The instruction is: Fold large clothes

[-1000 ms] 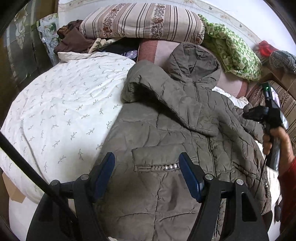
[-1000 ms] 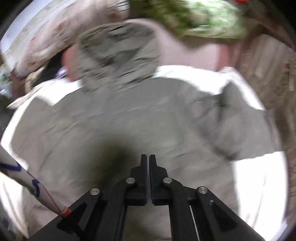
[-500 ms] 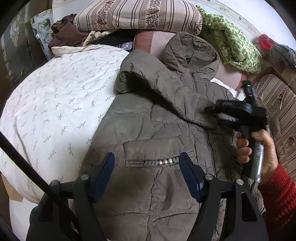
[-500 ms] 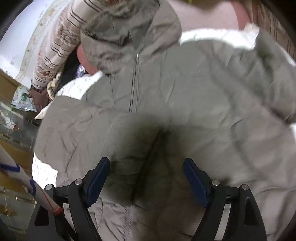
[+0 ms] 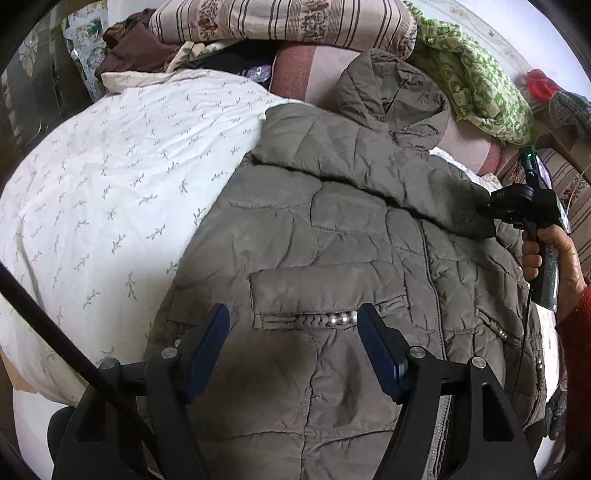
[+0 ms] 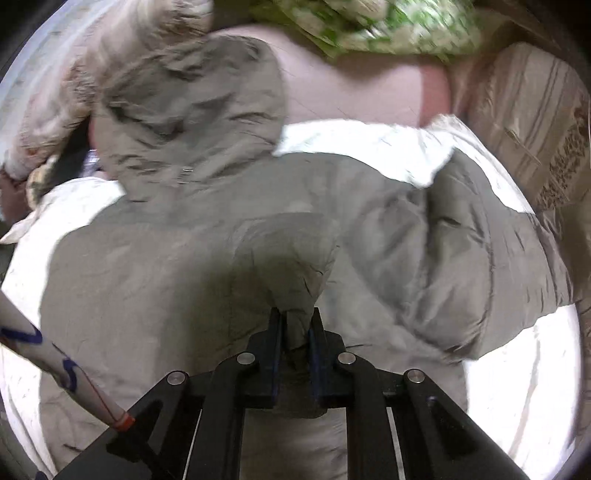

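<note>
jacket [image 5: 332,236] on bed [image 5: 110,177], right half | hood [image 5: 391,92] far, against pillows [image 5: 288,18] | blanket [image 5: 469,81] far right | bare quilt left

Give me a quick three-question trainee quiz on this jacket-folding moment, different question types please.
1. True or false: the left gripper has hold of the padded jacket.
2. Multiple choice: what is between the right gripper's jaws? A) the white bedsheet B) a fold of jacket fabric C) the striped pillow
3. Fill in: the jacket's hood lies toward the ____ pillow at the head of the bed.

Key:
1. False; its jaws stand open above the pocket flap.
2. B; the jaws are closing on it.
3. Striped.
</note>
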Tool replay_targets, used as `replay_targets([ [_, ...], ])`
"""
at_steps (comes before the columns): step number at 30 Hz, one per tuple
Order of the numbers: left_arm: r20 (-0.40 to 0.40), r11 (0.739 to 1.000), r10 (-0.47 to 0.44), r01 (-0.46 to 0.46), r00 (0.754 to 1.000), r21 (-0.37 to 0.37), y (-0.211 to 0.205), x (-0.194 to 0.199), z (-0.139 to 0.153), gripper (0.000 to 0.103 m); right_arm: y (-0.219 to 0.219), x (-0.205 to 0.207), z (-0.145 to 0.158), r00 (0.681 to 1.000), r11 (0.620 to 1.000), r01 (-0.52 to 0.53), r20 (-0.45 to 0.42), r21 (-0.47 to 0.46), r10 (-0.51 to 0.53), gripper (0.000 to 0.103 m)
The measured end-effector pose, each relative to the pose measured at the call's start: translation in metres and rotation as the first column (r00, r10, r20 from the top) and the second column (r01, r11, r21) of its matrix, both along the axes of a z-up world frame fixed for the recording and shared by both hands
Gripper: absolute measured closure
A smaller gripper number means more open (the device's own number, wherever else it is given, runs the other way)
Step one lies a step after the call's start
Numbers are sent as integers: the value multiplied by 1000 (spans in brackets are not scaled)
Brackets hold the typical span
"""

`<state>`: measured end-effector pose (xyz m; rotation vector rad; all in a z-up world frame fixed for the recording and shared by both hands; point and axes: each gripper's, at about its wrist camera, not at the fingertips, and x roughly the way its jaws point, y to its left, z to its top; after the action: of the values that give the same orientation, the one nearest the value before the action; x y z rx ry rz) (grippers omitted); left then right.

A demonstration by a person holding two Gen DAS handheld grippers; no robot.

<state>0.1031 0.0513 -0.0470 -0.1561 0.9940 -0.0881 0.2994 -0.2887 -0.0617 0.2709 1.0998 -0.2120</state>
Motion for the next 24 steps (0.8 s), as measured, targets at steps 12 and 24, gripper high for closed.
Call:
replay_targets([
  [12,21,1000,0,-1,1000,21,-2,-8,9,32,-18,-13,-15,994,990,112,20,-86,-111,45],
  [24,50,997,-52,49,997,59,-23,-31,25,32,26,-39,-13,999,997,1,47,-78,3,45],
])
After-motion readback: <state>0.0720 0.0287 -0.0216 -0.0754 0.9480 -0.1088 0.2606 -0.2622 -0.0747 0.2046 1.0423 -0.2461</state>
